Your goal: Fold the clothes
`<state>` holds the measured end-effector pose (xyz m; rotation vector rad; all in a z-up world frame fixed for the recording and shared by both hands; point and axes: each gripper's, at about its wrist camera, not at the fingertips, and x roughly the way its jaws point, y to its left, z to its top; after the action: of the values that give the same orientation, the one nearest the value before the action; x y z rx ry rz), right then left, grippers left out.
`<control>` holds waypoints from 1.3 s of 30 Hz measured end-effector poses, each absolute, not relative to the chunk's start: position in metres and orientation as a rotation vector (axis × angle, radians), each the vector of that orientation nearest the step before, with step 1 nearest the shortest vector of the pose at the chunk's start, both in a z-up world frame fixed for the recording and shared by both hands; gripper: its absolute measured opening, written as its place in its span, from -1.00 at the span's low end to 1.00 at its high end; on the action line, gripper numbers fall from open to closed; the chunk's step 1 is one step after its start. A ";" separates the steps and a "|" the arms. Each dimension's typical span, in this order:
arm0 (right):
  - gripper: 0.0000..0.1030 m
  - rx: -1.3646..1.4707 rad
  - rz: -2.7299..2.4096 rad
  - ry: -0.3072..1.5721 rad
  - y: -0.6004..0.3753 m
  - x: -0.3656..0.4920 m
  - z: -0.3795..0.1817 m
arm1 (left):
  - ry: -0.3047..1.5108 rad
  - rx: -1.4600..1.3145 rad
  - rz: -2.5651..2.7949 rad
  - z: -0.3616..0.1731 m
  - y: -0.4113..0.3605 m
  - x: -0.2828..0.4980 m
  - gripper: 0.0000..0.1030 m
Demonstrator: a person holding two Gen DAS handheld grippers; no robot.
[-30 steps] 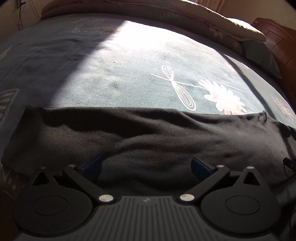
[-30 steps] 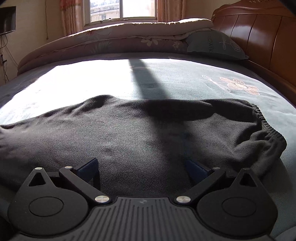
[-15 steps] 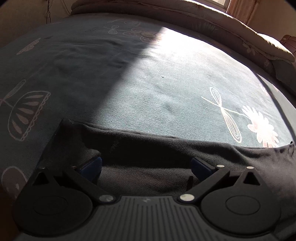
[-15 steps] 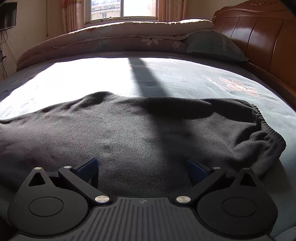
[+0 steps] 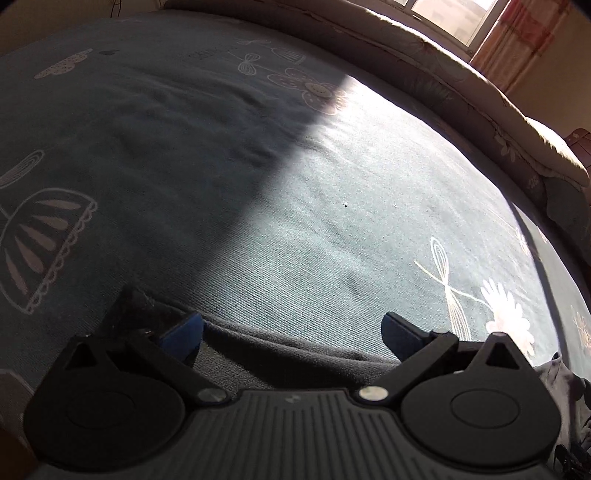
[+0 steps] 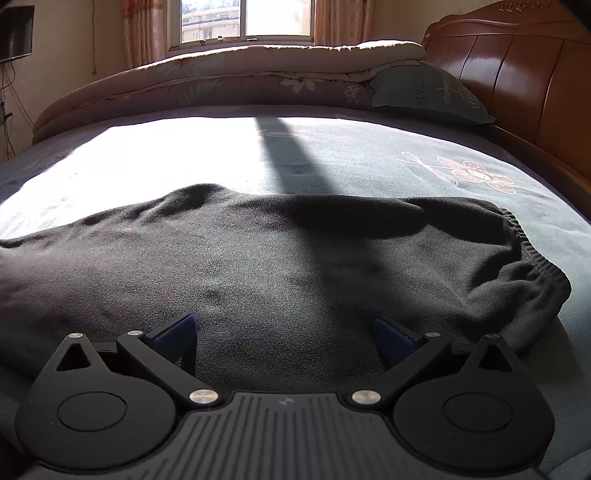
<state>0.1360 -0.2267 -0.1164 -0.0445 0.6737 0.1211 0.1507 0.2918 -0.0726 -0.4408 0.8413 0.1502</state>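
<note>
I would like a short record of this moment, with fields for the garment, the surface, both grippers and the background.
garment: black knitted garment lying spread flat, ribbed hem at the right
surface: grey-green bed sheet with flower print, partly sunlit
left gripper: open, at the garment's far left edge
right gripper: open, low over the garment's middle
background: folded quilt, green pillow, wooden headboard, window

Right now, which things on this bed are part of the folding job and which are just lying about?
Part of the job:
black garment
left gripper, open
right gripper, open

Just lying about:
quilt
pillow
headboard
bedsheet
</note>
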 end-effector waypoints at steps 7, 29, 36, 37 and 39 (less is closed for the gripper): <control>1.00 -0.044 0.120 0.674 -0.227 0.136 -0.116 | 0.852 -0.506 0.066 -0.071 0.292 0.134 0.98; 1.00 -0.049 0.120 0.673 -0.226 0.136 -0.117 | 0.937 -0.431 -0.085 -0.096 0.195 0.125 0.98; 1.00 -0.052 0.121 0.674 -0.226 0.135 -0.116 | 0.900 -0.369 -0.036 -0.098 0.185 0.103 0.98; 1.00 -0.052 0.121 0.674 -0.226 0.136 -0.117 | 0.892 -0.341 -0.041 -0.095 0.179 0.102 0.98; 1.00 -0.052 0.120 0.673 -0.226 0.135 -0.117 | 0.860 -0.276 -0.074 -0.089 0.163 0.102 0.98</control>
<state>0.1354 -0.2259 -0.1168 -0.0520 0.6729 0.1201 0.1023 0.1627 -0.0887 -0.2764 0.8596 -0.0740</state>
